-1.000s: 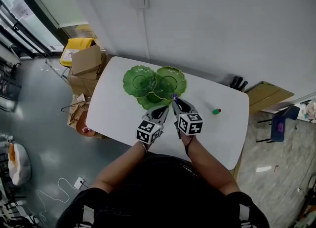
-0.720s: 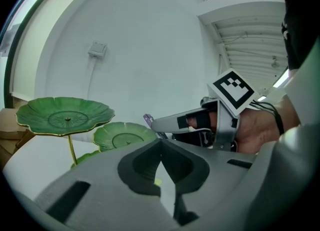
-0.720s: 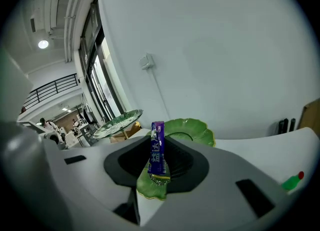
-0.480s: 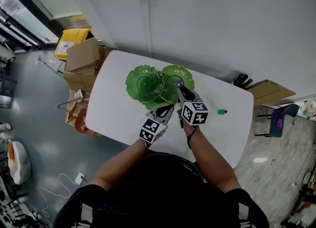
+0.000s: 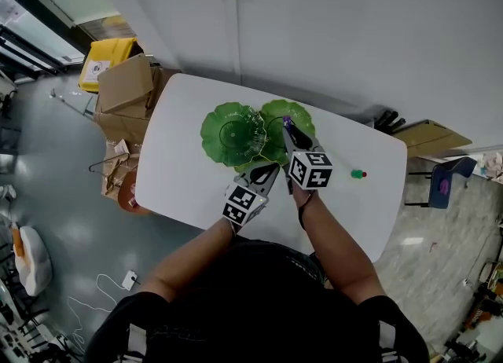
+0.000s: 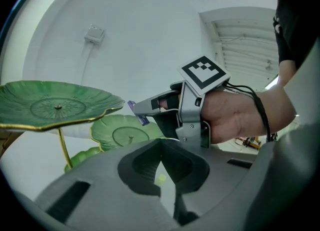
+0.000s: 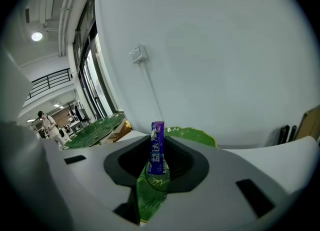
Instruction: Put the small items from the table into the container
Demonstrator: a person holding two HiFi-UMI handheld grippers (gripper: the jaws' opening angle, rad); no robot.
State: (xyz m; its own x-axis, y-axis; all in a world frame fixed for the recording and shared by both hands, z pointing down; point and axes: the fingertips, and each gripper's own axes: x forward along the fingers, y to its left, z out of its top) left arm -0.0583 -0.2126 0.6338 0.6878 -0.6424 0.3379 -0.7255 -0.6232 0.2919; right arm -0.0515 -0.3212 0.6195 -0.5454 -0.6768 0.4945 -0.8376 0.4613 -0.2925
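Note:
A green leaf-shaped tiered dish stand sits on the white table [image 5: 185, 188], with a left plate [image 5: 232, 131], a right plate [image 5: 302, 114] and a small low plate [image 5: 250, 166]. My right gripper [image 5: 287, 124] is shut on a purple packet [image 5: 285, 121], upright above the right plate; the packet [image 7: 158, 147] stands between the jaws [image 7: 158, 161]. My left gripper [image 5: 271, 168] sits low beside the small plate, its jaws together and empty [image 6: 160, 151]. Its view shows the right gripper [image 6: 142, 110] with the packet [image 6: 137, 113]. A small green item with a red cap [image 5: 358, 174] lies at the table's right.
Cardboard boxes [image 5: 126, 85] and a yellow bin [image 5: 106, 59] stand off the table's left end. A wooden board [image 5: 428, 135] and a blue chair [image 5: 444, 185] are at the right. The white wall runs close behind the table.
My right gripper has carried the purple packet away from me, from the stand's near edge to above the right plate. The left gripper has shifted slightly toward the small plate.

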